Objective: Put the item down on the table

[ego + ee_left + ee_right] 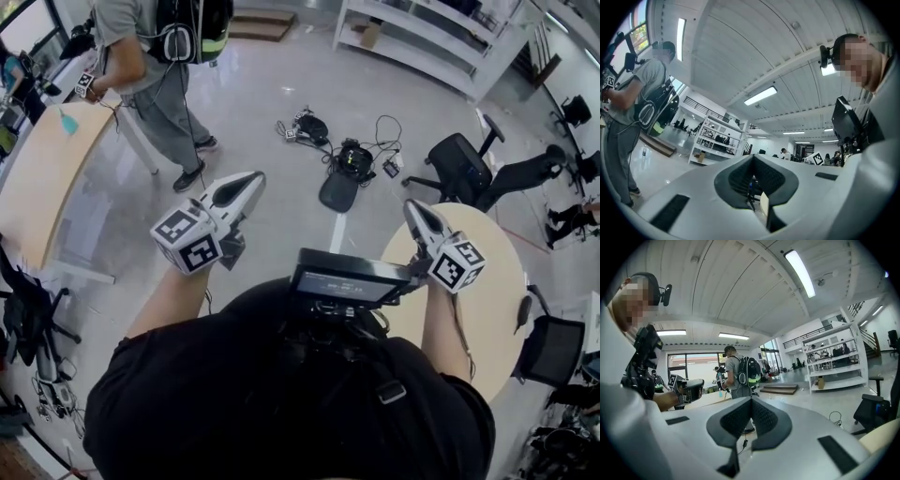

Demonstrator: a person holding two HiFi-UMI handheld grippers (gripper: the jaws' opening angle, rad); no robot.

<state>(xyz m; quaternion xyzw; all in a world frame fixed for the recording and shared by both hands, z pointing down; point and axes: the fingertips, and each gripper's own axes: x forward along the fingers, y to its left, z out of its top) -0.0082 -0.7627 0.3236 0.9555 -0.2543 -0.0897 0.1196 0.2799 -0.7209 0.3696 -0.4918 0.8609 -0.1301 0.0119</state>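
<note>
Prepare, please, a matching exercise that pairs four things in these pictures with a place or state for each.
Things:
1. right tongs
2. round table
3. black bag
4. white shelving

Places or states:
a. lying on the floor
b. shut, with nothing between them
c. along the top edge of the head view
d. at the right of the head view

Pairs: 1-b, 2-d, 3-a, 4-c
</note>
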